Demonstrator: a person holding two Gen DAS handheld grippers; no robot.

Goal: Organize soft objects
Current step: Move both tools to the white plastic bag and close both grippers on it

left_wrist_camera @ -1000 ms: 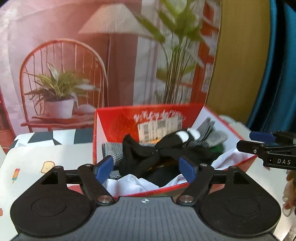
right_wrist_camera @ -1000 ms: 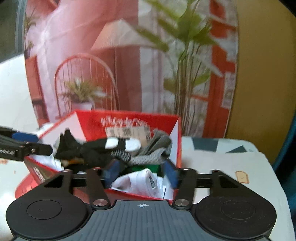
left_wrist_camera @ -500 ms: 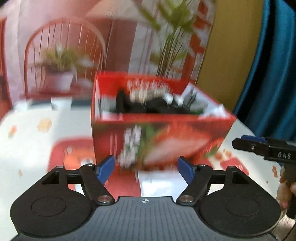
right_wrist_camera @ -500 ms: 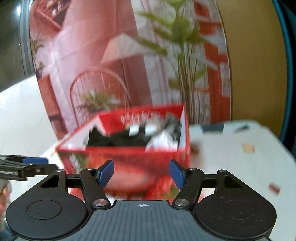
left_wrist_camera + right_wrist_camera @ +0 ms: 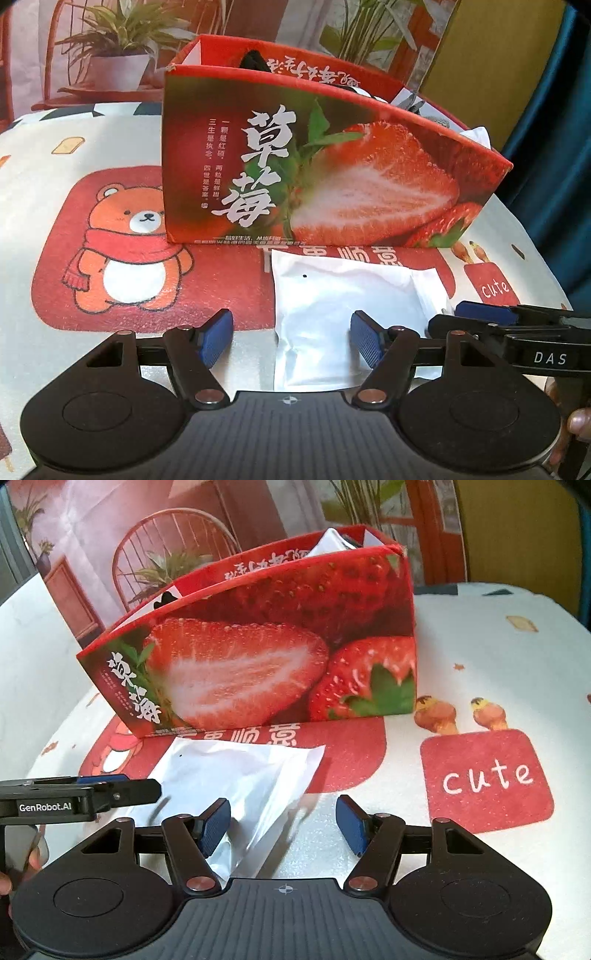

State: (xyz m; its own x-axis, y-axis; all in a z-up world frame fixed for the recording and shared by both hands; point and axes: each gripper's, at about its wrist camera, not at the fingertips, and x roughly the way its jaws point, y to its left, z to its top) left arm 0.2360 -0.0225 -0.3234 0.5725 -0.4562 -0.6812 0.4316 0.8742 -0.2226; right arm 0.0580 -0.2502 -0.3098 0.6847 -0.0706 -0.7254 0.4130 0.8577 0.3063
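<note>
A red strawberry-printed box (image 5: 332, 166) (image 5: 258, 646) stands on the table, with black cloth (image 5: 253, 59) and white fabric (image 5: 332, 542) peeking over its rim. A flat white packet (image 5: 343, 295) (image 5: 236, 775) lies on the tablecloth just in front of the box. My left gripper (image 5: 291, 325) hovers low and open, its right pad (image 5: 364, 338) over the packet and its left pad off the packet's left edge. My right gripper (image 5: 282, 808) is open too, its left pad (image 5: 214, 827) above the packet's near corner. Nothing is held. Each gripper shows side-on in the other's view (image 5: 447, 315) (image 5: 147, 786).
The tablecloth (image 5: 92, 155) carries a red bear panel (image 5: 125, 251) at left and a red "cute" patch (image 5: 487, 775) at right. A printed backdrop (image 5: 166, 528) with a chair and plants hangs behind the box. A blue curtain (image 5: 554, 110) is at far right.
Both grippers have sunk from above the box's open top to low in front of it. The box's front face and the white packet on the table have come into view.
</note>
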